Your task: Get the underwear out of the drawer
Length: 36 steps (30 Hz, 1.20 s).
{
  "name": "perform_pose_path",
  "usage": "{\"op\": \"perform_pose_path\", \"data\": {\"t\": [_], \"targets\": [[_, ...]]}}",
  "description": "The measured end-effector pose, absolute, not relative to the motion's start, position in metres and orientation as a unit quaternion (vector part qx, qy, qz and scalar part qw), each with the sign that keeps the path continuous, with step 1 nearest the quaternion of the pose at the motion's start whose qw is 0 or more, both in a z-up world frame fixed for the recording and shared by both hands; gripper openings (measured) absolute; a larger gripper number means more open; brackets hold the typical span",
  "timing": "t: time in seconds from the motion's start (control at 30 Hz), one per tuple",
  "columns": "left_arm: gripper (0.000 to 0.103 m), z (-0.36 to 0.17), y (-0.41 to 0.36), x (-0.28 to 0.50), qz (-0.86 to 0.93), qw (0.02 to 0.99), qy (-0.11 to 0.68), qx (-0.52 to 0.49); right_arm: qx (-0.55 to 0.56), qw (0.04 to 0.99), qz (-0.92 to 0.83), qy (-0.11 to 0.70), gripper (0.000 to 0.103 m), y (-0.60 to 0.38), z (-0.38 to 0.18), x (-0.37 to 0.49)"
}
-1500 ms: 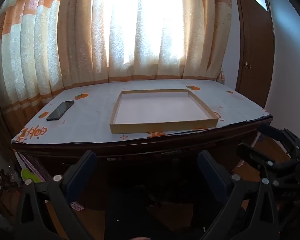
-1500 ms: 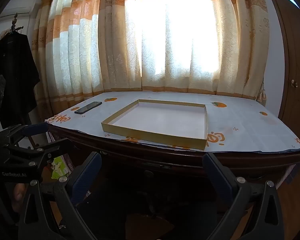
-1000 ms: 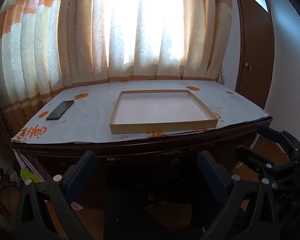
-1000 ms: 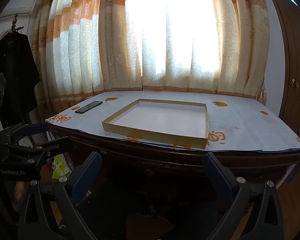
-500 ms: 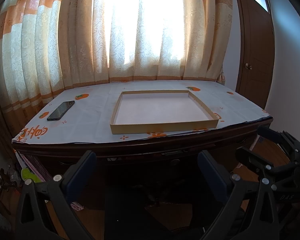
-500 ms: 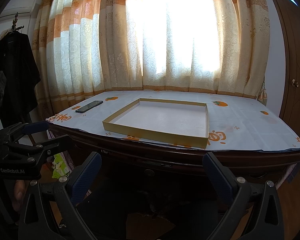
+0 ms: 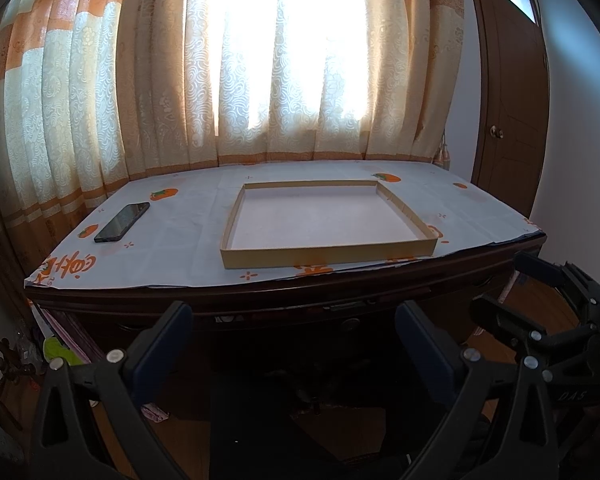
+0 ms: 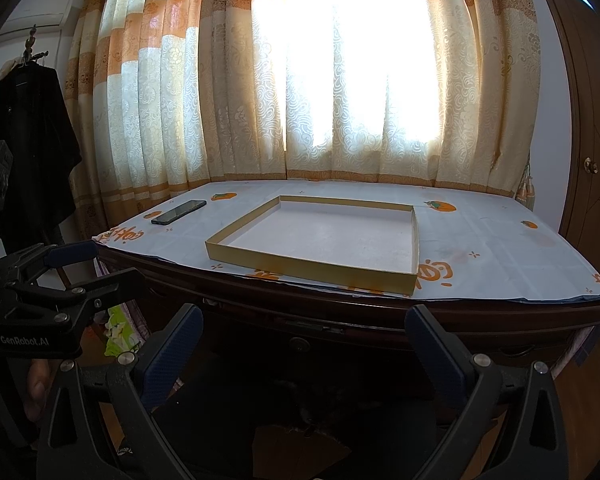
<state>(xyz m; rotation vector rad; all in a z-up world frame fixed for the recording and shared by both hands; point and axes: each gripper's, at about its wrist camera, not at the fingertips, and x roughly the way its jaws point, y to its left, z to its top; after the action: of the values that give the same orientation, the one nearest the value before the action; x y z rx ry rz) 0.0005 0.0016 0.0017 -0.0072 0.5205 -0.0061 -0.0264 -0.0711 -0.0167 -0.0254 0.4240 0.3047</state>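
Desk (image 7: pixel 180 256) fills both views: dark wood, white cloth with orange prints on top, curtains (image 7: pixel 260 80) behind it. Drawer (image 8: pixel 312 338) sits under the front edge at centre, closed as far as I can tell; a small round knob (image 8: pixel 298 345) shows on its face in the right wrist view, very dim. Underwear is not visible anywhere, so I judge it is inside that drawer.

On top, a shallow cardboard tray (image 7: pixel 324 258) lies near the front edge, centre-right, with nothing in it. A phone (image 7: pixel 122 222) lies near the left edge, well apart from the tray.

Left gripper (image 7: pixel 292 344) has its fingers spread wide, nothing between them, held below the front edge and short of the drawer face. Right gripper (image 8: pixel 304 348) is the same: spread, holding nothing, roughly lined up with the knob.

Step in hand, as I read it: open the drawer. Notes for doing it well:
- I use the right gripper, since the knob sits almost on its centreline.
- Approach level, close on the knob stem, not the rim.
- Pull straight back along the drawer's travel; a skewed pull may jam it.
- Keep the left gripper clear of the drawer path, ready to reach in.
- Lighting under the desk is poor, so I go slowly until the knob is sharp in view.
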Motion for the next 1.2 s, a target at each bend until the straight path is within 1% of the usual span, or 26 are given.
{"op": "perform_pose_path", "data": {"t": [1.2], "targets": [[0.103,0.0019,0.0101,0.0014,-0.001,0.966,0.259,-0.006,-0.012,0.966,0.151,0.210,0.102,-0.0706,-0.0175,-0.0258]]}}
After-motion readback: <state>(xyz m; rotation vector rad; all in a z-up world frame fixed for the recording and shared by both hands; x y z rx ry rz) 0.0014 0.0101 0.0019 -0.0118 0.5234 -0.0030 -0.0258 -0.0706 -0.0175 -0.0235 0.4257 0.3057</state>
